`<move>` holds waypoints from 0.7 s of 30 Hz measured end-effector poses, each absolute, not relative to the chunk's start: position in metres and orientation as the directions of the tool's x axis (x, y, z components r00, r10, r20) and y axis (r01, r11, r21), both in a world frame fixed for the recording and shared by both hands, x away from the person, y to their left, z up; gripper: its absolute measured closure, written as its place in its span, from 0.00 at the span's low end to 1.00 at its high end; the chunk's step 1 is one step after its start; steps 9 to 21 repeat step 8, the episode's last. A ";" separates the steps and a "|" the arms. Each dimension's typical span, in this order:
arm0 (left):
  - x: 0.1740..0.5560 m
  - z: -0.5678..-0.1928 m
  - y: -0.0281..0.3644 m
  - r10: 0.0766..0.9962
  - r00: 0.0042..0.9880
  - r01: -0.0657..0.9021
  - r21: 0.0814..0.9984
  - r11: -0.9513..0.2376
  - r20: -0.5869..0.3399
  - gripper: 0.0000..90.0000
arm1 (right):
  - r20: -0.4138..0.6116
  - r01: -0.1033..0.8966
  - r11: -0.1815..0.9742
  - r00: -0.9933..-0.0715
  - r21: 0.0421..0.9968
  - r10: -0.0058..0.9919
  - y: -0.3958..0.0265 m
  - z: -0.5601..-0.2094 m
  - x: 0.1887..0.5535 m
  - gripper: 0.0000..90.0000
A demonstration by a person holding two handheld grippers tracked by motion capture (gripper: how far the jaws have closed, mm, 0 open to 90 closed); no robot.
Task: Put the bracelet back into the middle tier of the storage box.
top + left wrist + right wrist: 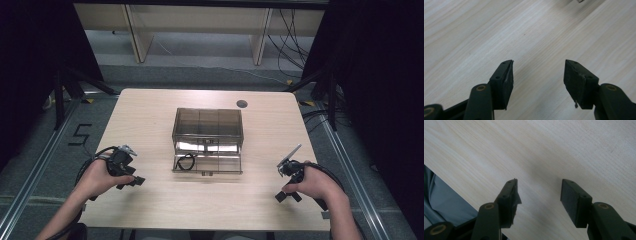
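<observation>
1. Your left gripper (pixel 131 181) sits over the near left part of the table (pixel 150 115), jaws spread apart with nothing between them. Its own view (pixel 538 72) confirms this: both black pads stand wide, with bare wood in the gap.
2. Your right gripper (pixel 288 196) hangs over the near right corner, also released and empty. In the right gripper view (pixel 539 192) the pads are parted over pale wood grain.
3. From the high view you get what the gripper views lack: the clear box (pixel 208 131) at the table's middle, well apart from both grippers and roughly between them. Its drawer (pixel 207 163) is pulled out toward you, and a black cable loop (pixel 186 161) lies in the drawer's left part.
4. From the left gripper view you get a blurred pale edge at the top right corner; what it is cannot be told.
5. From the right gripper view you get the table's near edge running diagonally at the left, with grey-blue cloth (pixel 441 200) beyond it.
6. Your hands grip the tool bodies, forearms entering from the bottom; cables trail back from each gripper.
7. Light wood with rounded corners makes up the tabletop, and a small dark round hole (pixel 242 103) sits near its far right.
8. Around the table, the floor is grey, with a "5" mark (pixel 80 135) at the left, dark stand legs on both sides, pale shelving at the back, and loose wires at the far right.
</observation>
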State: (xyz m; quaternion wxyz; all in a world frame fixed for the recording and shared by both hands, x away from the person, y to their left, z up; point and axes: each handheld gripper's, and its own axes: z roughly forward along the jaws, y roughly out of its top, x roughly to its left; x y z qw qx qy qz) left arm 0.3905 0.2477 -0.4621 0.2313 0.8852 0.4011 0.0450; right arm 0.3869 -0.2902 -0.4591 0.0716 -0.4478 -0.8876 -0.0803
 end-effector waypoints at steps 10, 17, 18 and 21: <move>0.388 -0.470 0.252 0.772 0.620 0.716 0.502 -0.485 -0.140 0.40 | 0.186 0.801 0.592 -0.597 0.088 0.780 -0.292 -0.458 0.387 0.54; 0.388 -0.470 0.252 0.772 0.620 0.716 0.502 -0.485 -0.140 0.40 | 0.186 0.801 0.592 -0.597 0.088 0.780 -0.292 -0.458 0.387 0.54; 0.388 -0.470 0.252 0.772 0.620 0.716 0.502 -0.485 -0.140 0.40 | 0.186 0.801 0.592 -0.597 0.088 0.780 -0.292 -0.458 0.387 0.54; 0.388 -0.470 0.252 0.772 0.620 0.716 0.502 -0.485 -0.140 0.40 | 0.186 0.801 0.592 -0.597 0.088 0.780 -0.292 -0.458 0.387 0.54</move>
